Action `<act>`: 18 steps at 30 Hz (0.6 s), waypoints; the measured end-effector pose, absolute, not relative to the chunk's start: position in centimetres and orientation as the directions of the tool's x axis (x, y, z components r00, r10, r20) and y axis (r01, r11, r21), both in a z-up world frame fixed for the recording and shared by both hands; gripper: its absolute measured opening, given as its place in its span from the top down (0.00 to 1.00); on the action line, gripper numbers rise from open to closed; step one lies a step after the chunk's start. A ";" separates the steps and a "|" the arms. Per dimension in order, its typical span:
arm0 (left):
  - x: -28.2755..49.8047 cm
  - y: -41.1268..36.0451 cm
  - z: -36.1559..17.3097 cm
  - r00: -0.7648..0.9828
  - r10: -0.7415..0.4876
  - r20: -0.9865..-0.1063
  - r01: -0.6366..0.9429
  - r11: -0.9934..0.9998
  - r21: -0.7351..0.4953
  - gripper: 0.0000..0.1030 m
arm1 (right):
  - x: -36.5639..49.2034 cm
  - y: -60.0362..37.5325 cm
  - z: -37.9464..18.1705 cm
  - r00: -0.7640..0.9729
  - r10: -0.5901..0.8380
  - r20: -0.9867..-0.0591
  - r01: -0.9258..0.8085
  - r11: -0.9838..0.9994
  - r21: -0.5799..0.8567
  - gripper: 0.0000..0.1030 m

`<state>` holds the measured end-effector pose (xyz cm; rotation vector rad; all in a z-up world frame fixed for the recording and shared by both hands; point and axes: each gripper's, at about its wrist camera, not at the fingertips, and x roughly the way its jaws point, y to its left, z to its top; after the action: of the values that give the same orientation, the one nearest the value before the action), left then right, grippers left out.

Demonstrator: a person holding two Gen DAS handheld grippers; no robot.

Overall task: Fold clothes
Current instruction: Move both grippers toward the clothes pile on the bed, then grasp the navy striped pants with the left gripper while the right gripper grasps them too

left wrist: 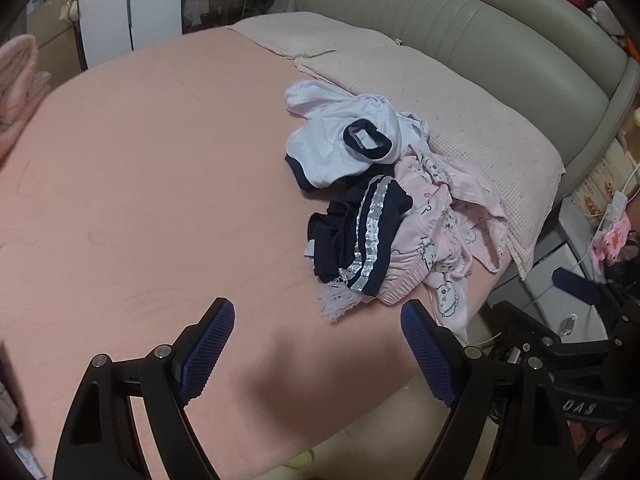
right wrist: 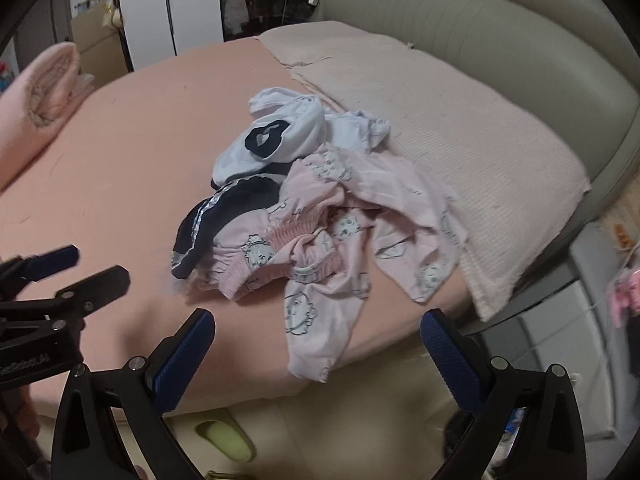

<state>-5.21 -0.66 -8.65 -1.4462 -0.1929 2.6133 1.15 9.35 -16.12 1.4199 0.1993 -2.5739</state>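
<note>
Nothing is folded yet: white top [left wrist: 344, 140], navy garment [left wrist: 360, 236] and pink printed pyjamas [right wrist: 320, 240] are heaped crumpled on the bed [left wrist: 140, 200] near the pillow; left tool [left wrist: 318, 334] and right tool [right wrist: 316, 346] are held spread, empty, above the bed edge

Left gripper [left wrist: 318, 314], right gripper [right wrist: 316, 322]: black frames, blue textured pads, silver screws.

My bed [left wrist: 140, 200] wears a peach sheet, with a grey padded headboard [left wrist: 480, 40] behind beige pillows [right wrist: 460, 140].
</note>
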 end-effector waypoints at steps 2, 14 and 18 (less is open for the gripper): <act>-5.6 -0.8 -9.3 -0.525 0.226 -0.821 -0.084 -0.973 -0.214 0.17 | 0.8 9.8 -16.6 -0.505 -0.132 -0.853 0.228 -0.973 0.015 0.00; -8.2 -0.3 -12.3 -0.506 0.277 -0.817 -0.158 -0.961 -0.228 0.17 | -2.9 12.0 -14.7 -0.445 -0.462 -0.767 0.135 -0.881 0.453 0.00; -8.9 -0.6 -13.3 -0.491 0.298 -0.818 -0.138 -0.954 -0.265 0.17 | -5.0 10.4 -14.6 -0.405 -0.508 -0.760 0.144 -0.857 0.495 0.03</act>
<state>-8.92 -0.60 -13.26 -1.4211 -0.2388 2.5015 -5.01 10.38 -14.59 1.4206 -0.5003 -2.2896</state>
